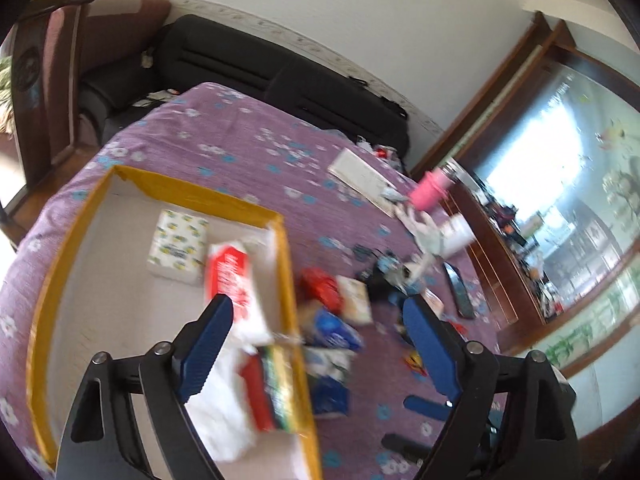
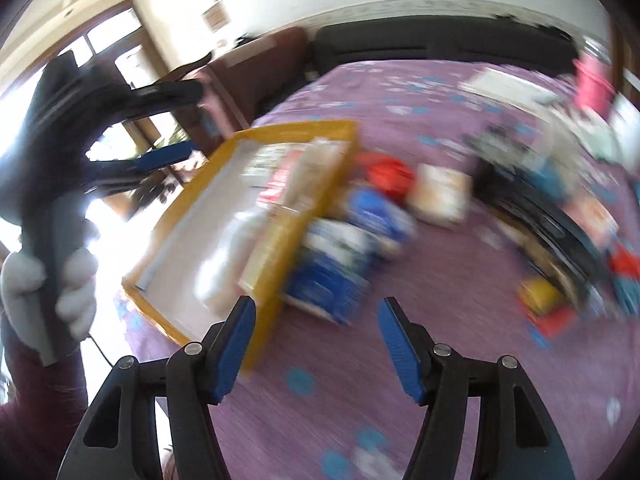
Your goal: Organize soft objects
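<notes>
A shallow box with a yellow rim (image 1: 188, 190) (image 2: 280, 132) lies on a purple flowered cloth. Inside it are a white tissue pack with yellow print (image 1: 178, 246), a red-and-white pack (image 1: 232, 280) and a white soft bundle (image 1: 216, 412) (image 2: 224, 272). Just right of the box lie blue packs (image 1: 332, 328) (image 2: 332, 276), a red pack (image 1: 322, 290) (image 2: 390, 176) and a cream pack (image 1: 354, 298) (image 2: 442, 194). My left gripper (image 1: 318, 312) hangs open over the box's right rim, nothing between its pads. My right gripper (image 2: 316, 320) is open above the cloth, empty. In the right wrist view the left gripper (image 2: 168, 124) shows at the left, held by a white-gloved hand (image 2: 76, 284).
A pink bottle (image 1: 430, 192) (image 2: 592, 84), a white flat box (image 1: 362, 174), a dark remote (image 1: 460, 290) and small clutter sit at the cloth's far right. A black sofa (image 1: 256, 68) runs behind; a wooden cabinet with glass (image 1: 520, 208) stands to the right. Both views are motion-blurred.
</notes>
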Action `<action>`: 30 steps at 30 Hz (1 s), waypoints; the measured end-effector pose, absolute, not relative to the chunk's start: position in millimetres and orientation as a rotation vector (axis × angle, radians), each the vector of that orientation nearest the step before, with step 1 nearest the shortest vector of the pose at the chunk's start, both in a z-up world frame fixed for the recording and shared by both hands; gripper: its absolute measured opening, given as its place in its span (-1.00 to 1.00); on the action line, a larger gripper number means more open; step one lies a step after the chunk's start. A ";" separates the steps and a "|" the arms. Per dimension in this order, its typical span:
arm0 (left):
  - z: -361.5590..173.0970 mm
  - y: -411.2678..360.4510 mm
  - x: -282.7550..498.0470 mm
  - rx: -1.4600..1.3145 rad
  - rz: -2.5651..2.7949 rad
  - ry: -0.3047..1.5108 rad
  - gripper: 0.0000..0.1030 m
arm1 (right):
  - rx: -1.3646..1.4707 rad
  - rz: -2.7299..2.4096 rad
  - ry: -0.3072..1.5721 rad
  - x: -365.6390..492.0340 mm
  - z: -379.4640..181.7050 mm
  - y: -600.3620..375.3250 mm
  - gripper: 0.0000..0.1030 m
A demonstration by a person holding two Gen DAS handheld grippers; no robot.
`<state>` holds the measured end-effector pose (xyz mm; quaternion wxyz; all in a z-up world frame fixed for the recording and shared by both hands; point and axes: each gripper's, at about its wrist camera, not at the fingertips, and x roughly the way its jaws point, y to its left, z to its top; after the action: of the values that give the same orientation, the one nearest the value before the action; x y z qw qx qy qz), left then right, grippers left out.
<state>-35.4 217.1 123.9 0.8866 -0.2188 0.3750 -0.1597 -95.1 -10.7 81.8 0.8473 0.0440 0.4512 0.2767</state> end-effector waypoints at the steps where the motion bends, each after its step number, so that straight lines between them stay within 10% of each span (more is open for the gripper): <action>1: 123.0 202.9 -41.6 -0.442 -0.352 0.783 0.72 | 0.112 0.554 0.951 -99.7 77.6 -30.6 0.34; 30: 7.8 13.7 -83.3 0.079 -0.249 0.974 0.79 | 0.378 0.276 0.939 -122.7 39.8 -204.8 0.43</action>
<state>-83.3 13.7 7.8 0.8755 0.0377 0.4667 -0.1194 -122.7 -204.8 39.8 0.8656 0.1805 0.4482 0.1316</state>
